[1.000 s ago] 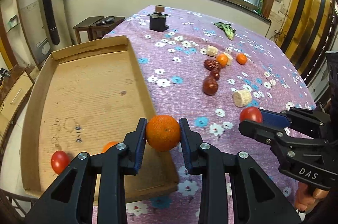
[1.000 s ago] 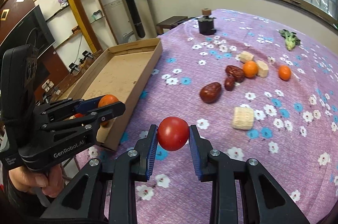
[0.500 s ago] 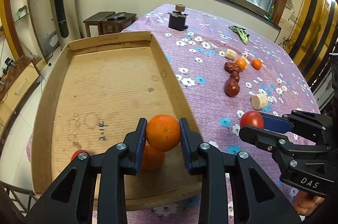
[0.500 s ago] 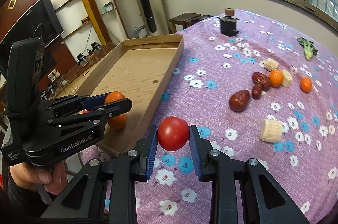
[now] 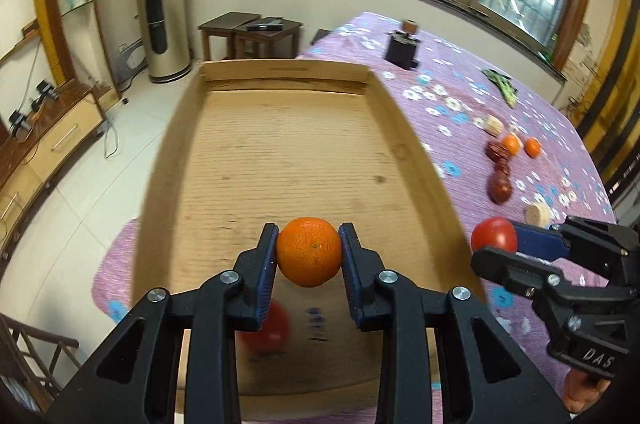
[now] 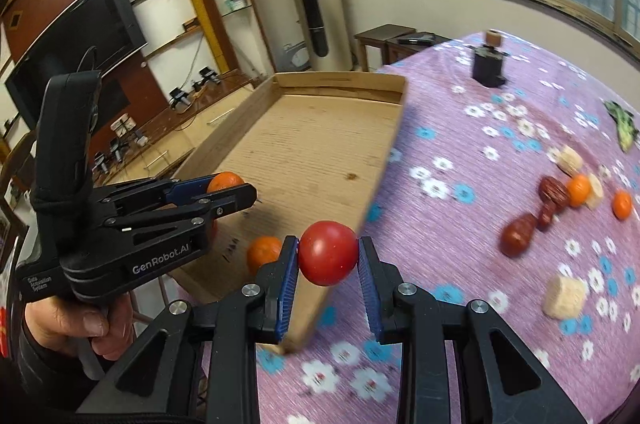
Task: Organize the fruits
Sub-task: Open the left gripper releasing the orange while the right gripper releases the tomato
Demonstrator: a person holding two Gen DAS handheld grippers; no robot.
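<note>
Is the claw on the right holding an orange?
No, the right claw is squeezing a red tomato; the orange is in the left claw.

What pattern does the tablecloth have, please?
The tablecloth is purple with white and blue flowers, clearest in the right wrist view.

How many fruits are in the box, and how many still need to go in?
Done: a tomato and an orange lie in the cardboard tray. In hand: the left gripper holds a second orange, the right gripper a second tomato. Left on the tablecloth: two small oranges, at least.
</note>
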